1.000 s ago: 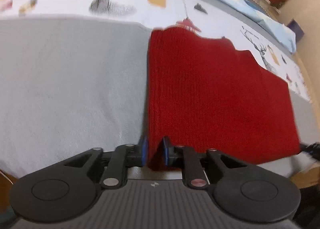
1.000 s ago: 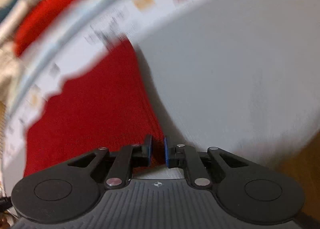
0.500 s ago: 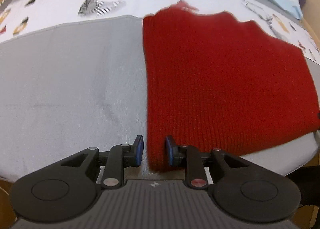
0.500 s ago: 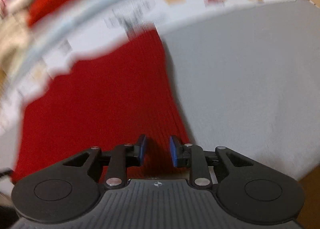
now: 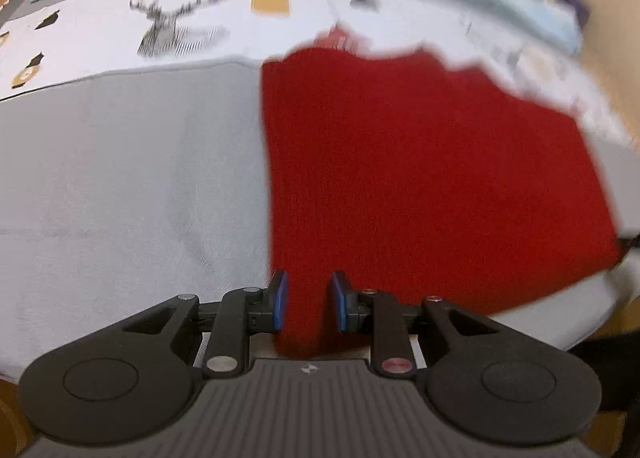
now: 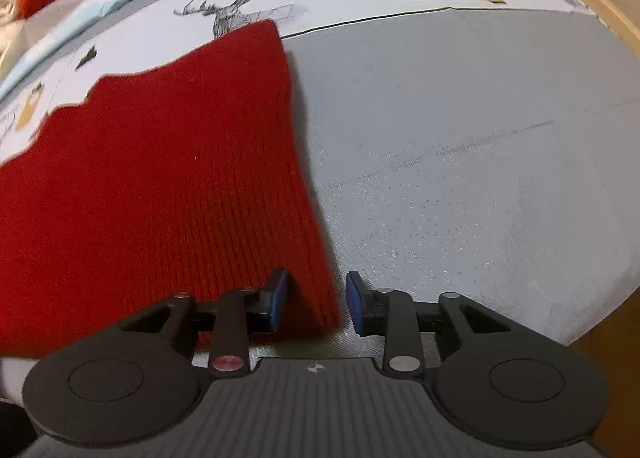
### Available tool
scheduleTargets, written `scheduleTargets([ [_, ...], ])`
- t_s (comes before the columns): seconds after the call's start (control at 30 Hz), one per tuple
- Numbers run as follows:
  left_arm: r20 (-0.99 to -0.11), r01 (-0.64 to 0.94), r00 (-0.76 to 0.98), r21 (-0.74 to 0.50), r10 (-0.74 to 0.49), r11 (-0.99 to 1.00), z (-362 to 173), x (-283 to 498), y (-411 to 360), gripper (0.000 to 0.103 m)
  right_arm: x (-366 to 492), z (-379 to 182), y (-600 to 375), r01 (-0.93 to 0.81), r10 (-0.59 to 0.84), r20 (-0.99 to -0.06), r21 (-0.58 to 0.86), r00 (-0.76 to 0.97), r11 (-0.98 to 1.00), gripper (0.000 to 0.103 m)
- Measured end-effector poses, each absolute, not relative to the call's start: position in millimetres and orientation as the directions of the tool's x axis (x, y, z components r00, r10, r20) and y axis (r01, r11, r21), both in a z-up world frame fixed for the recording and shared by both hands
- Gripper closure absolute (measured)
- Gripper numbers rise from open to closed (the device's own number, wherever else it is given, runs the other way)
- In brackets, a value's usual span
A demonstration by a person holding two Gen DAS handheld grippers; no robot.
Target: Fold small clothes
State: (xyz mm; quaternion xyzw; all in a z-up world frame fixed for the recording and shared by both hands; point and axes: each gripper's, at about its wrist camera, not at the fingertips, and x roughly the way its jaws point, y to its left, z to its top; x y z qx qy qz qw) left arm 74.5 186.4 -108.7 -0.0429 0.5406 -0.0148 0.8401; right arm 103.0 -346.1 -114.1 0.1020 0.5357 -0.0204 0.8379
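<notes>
Your left tool (image 5: 307, 306) and right tool (image 6: 316, 304) tilt steeply down over the near corners of the red knit garment (image 6: 160, 177), lying flat on the grey counter (image 6: 460, 157). Both jaws have just been opening and stand spread, cloth between but unpinched. The left view is blurred; the tool bodies hide the garment's near hem.

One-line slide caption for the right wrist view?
Right gripper, jaws just opened, straddles the near corner of a folded red knit garment lying flat on the grey mat.
</notes>
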Motion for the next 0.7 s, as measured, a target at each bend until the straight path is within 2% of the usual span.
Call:
scheduleTargets([
  [0.07, -0.912, -0.023, 0.409, -0.058, -0.044, 0.998, -110.8, 74.6, 184.6, 0.077, 101.1, -107.4, -348.1, 0.146, 0.093, -0.885, 0.177, 0.455, 0.973, 0.069],
  [0.17, -0.879, -0.009, 0.472, -0.082, -0.068, 0.997, -98.1, 68.7, 184.2, 0.077, 96.3, -102.0, -349.3, 0.147, 0.095, -0.872, 0.187, 0.479, 0.971, 0.069],
  [0.3, -0.851, 0.053, 0.509, -0.122, -0.132, 0.991, -89.9, 61.6, 175.5, 0.077, 96.2, -110.5, -349.9, 0.154, 0.058, -0.899, 0.137, 0.435, 0.979, 0.069],
  [0.37, -0.865, 0.097, 0.479, -0.118, -0.15, 0.988, -95.2, 61.7, 168.0, 0.077, 99.2, -111.7, -350.7, 0.16, 0.057, -0.902, 0.138, 0.428, 0.977, 0.069],
  [0.5, -0.911, 0.115, 0.405, -0.03, -0.074, 0.993, -113.4, 63.8, 162.4, 0.077, 97.0, -109.0, -351.2, 0.16, 0.056, -0.898, 0.138, 0.436, 0.977, 0.069],
  [0.6, -0.895, 0.069, 0.433, -0.081, -0.103, 0.994, -105.3, 62.5, 174.0, 0.077, 96.2, -101.4, -352.9, 0.165, 0.059, -0.875, 0.156, 0.48, 0.974, 0.069],
  [0.7, -0.909, 0.015, 0.406, -0.102, -0.099, 0.995, -108.9, 62.6, 184.9, 0.088, 97.0, -106.0, -354.6, 0.171, 0.031, -0.887, 0.123, 0.46, 0.978, 0.069],
])
